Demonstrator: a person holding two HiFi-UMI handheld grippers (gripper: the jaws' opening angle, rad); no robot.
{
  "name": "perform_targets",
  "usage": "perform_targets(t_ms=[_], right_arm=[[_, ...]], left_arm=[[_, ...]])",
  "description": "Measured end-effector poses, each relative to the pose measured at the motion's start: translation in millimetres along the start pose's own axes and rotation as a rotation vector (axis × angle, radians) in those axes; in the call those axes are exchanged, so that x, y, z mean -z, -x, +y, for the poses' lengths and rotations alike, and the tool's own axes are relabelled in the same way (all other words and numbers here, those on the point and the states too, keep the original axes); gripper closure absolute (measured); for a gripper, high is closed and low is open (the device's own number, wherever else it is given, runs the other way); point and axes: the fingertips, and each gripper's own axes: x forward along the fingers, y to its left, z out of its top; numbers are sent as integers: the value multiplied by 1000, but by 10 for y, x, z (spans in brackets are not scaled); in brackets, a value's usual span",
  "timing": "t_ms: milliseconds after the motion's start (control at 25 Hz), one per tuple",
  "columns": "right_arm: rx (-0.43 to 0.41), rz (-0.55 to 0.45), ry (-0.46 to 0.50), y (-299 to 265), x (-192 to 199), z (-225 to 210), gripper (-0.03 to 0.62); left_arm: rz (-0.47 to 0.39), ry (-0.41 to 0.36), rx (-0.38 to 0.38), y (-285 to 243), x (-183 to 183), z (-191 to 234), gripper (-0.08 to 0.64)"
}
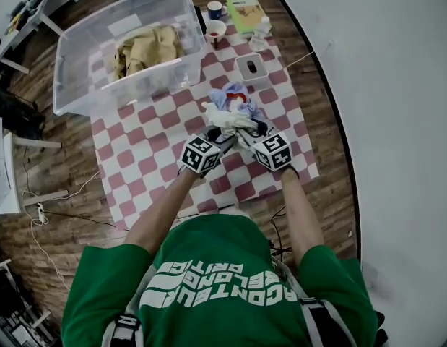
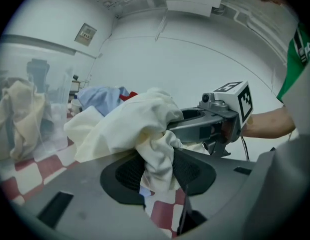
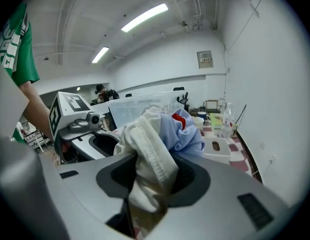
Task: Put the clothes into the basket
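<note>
A cream-white garment [image 1: 227,117] lies bunched on the checked cloth, with pale blue and red clothes [image 1: 236,97] just behind it. My left gripper [image 1: 218,137] is shut on the garment's near left part [image 2: 155,149], its jaws pinching the folds. My right gripper [image 1: 246,134] is shut on the hemmed right part [image 3: 147,159] of the same cream garment. Both grippers stand side by side at the pile's near edge. The clear plastic basket [image 1: 73,56] sits at the far left with tan clothes [image 1: 145,48] inside.
A red-and-white checked cloth [image 1: 147,150] covers the table. Behind the pile stand a white tissue box [image 1: 251,67], a bowl [image 1: 215,30], a blue mug [image 1: 215,9], a bottle [image 1: 262,29] and a green book [image 1: 245,13]. The table's curved right edge [image 1: 337,121] is close.
</note>
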Motion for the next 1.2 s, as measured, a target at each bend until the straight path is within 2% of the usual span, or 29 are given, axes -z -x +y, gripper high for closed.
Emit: perform_targets(t_ms=[240, 440, 840, 1200], right_arm=[[74, -111, 80, 258, -809, 201, 439], [115, -205, 150, 385, -1496, 283, 439], [146, -364, 311, 578, -2741, 576, 439], [117, -479, 431, 642, -3580, 1059, 439]], left_arm=[[-84, -155, 1, 481, -670, -78, 402], [-155, -261, -30, 837, -1271, -52, 403], [-318, -408, -121, 1604, -2293, -5, 405], [-398, -494, -220, 2369, -2829, 34, 407]])
